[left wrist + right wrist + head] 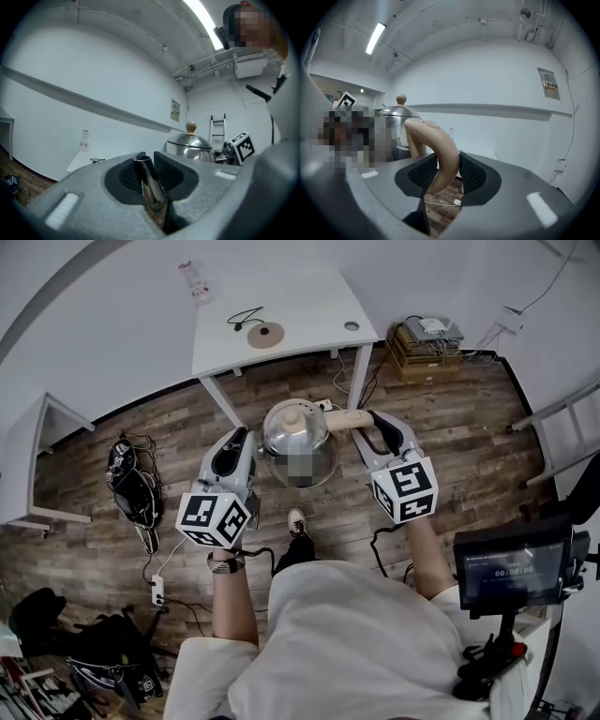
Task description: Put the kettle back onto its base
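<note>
The white table (pixel 309 320) stands at 12 o'clock, and what looks like the round base (pixel 265 334) lies on it. The steel kettle (pixel 298 432) hangs over the floor, well short of that base. To carry it steady, the left gripper (pixel 242 448) at its 9 o'clock pinches the spout (pixel 149 187) narrowly. The right gripper (pixel 380 432) at 3 o'clock clamps the tan handle (pixel 440 154).

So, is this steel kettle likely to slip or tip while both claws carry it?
The shiny round steel kettle, all metal, is likely stiff and rather heavy. Its smooth narrow spout could slip in the left claw. The curved beige handle fills the right claw, probably steadier.
</note>
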Available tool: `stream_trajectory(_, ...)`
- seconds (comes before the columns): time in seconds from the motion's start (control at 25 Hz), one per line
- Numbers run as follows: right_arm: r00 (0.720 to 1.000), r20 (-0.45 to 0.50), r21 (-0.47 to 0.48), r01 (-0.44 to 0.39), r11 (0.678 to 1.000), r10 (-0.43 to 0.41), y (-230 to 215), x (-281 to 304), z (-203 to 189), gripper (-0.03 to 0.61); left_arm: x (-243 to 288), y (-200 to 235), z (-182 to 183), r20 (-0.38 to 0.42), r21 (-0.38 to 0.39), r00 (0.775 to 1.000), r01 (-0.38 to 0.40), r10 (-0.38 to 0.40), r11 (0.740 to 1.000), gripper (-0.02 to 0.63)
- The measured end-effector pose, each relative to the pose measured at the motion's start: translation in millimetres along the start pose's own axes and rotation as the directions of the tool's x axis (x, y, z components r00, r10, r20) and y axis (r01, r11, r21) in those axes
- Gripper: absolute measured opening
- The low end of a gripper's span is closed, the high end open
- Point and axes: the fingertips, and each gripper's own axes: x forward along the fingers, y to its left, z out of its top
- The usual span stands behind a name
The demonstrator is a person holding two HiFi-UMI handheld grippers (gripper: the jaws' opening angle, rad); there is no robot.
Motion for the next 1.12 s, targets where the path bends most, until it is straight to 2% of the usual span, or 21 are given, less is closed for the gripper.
stream_trajectory(0.32,0.999,-0.044,0.017,-0.003,1.0,0.003,-17,109,3,0.153,71,88,-6,-0.027,-0.036,1.0,-0.003,0.002,0.999,0.061)
stream_trajectory(0.6,0.999,-0.048,0.033,0.006,0.999,-0.004,-21,163,18,0.153,105,136,10,-0.027,-0.032,1.0,0.011,-0.012,0.999,0.061)
stream_trajectory(0.84,0.997,-0.082,0.041,0.018,0.999,-0.015,-4,262,25,0.155,143,234,7,-0.047,-0.065,0.999,0.023,-0.026,0.998,0.06)
stream_trajectory(1.12,0.997,-0.073,0.054,0.035,0.998,-0.031,-7,267,31,0.155,152,239,15,-0.051,-0.056,0.998,0.029,-0.032,0.998,0.06)
